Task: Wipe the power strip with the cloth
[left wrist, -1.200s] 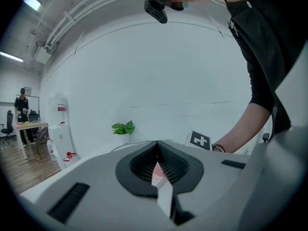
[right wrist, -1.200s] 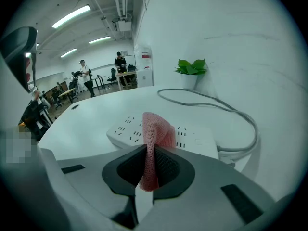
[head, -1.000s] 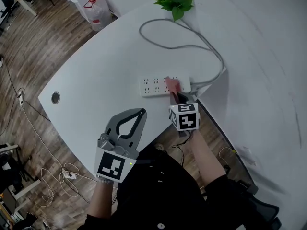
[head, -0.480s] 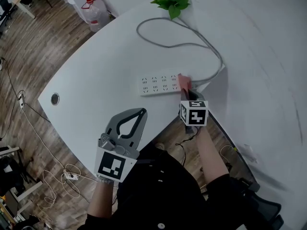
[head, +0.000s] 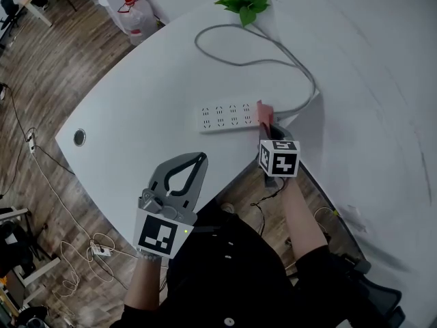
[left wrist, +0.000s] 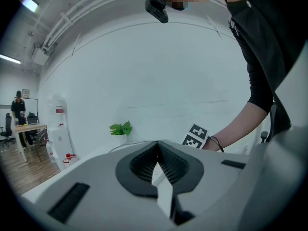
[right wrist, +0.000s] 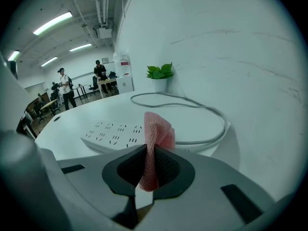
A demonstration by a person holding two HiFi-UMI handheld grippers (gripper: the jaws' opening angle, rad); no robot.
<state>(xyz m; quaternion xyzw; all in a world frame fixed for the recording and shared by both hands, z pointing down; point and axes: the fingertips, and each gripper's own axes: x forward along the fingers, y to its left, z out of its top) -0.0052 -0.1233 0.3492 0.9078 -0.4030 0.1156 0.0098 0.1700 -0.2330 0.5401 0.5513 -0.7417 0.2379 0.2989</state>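
Head view: the white power strip (head: 229,117) lies on my worktop (head: 150,80). My right gripper (head: 267,127) holds the pink cloth (head: 263,112) against the strip's cable end (cloth touching it). My left gripper (head: 198,161) hovers on the near side of the strip, well apart from it.

Left gripper view: its jaws are pressed together with nothing between them.

Right gripper view: my jaws pinch the cloth, and its folded top stands over the strip's end.
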